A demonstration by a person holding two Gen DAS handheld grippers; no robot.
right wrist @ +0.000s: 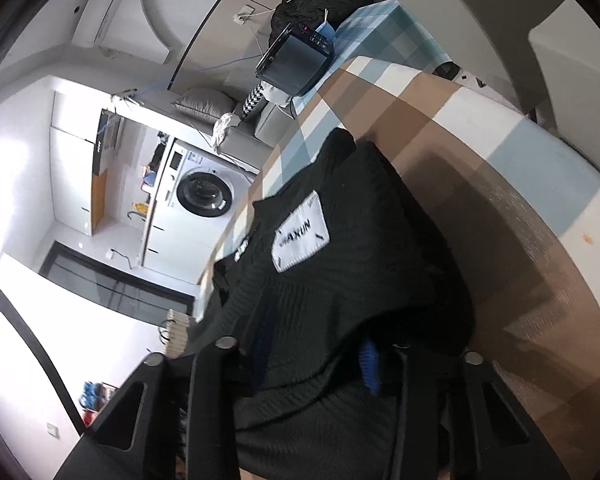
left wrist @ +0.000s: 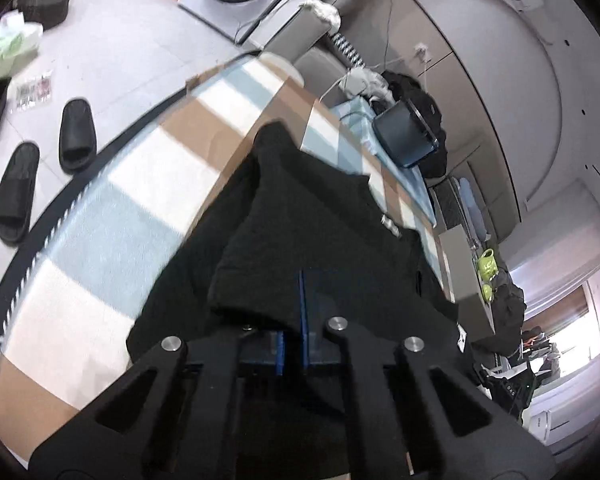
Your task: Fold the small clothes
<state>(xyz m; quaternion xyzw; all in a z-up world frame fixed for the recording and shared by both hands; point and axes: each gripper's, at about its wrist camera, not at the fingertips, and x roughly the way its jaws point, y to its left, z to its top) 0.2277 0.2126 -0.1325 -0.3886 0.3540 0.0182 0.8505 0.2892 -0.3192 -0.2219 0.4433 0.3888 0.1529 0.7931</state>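
A black knit garment point(left wrist: 308, 216) lies on a table with a blue, brown and white checked cloth point(left wrist: 132, 208). My left gripper point(left wrist: 296, 304) is shut on a fold of the garment, its blue pads close together with cloth draped over them. In the right wrist view the same garment point(right wrist: 352, 264) shows a white label point(right wrist: 300, 238). My right gripper point(right wrist: 316, 344) has its blue pads point(right wrist: 370, 364) apart, with a thick bunch of the knit between them; the fingertips are buried in cloth.
A dark box-shaped appliance point(left wrist: 406, 136) stands at the table's far end, also in the right wrist view point(right wrist: 296, 60). Black slippers point(left wrist: 76, 136) lie on the floor beside the table. A washing machine point(right wrist: 204, 196) stands beyond the table edge.
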